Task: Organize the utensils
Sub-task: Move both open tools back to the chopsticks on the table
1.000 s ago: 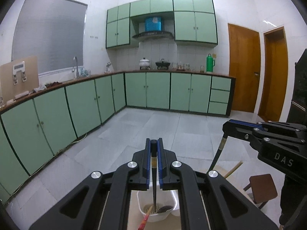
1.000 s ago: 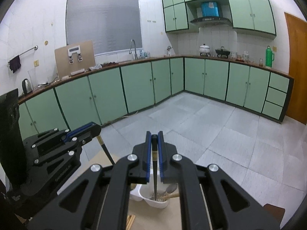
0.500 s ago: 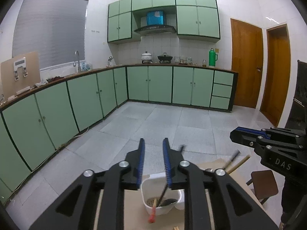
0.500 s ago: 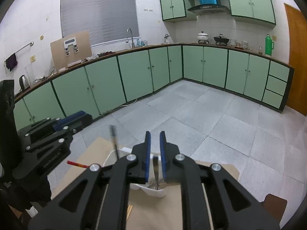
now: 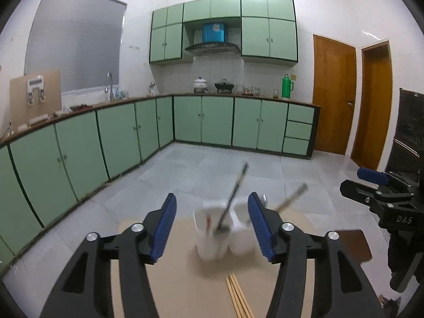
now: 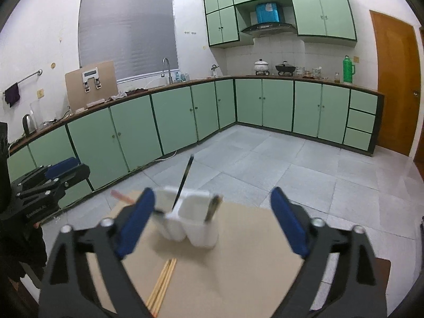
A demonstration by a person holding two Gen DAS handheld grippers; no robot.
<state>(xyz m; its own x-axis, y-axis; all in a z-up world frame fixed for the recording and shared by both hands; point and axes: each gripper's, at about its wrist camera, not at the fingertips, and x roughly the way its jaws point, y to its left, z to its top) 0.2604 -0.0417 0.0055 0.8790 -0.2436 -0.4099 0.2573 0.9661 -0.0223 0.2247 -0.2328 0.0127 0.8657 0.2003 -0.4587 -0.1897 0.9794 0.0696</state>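
both the left gripper (image 5: 212,225) and right gripper (image 6: 212,221) have just been opening and stand spread with nothing pinched, so next go down to the bamboo chopsticks (image 6: 162,282), probably four, lying at 6 o'clock of the white utensil holder (image 6: 197,224).

Even cool indoor light, soft glare on the white tiled walls (image 5: 331,13), strong fisheye bending with dark vignetted corners, motion blur smearing the white holder (image 5: 212,233) and right tongs (image 6: 212,220), distant cabinets (image 6: 278,106) sharp

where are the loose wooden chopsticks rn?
The bundle of pale wooden chopsticks lies flat on the tan table, just in front of the white two-compartment plastic holder; it sits low-centre in both wrist views.
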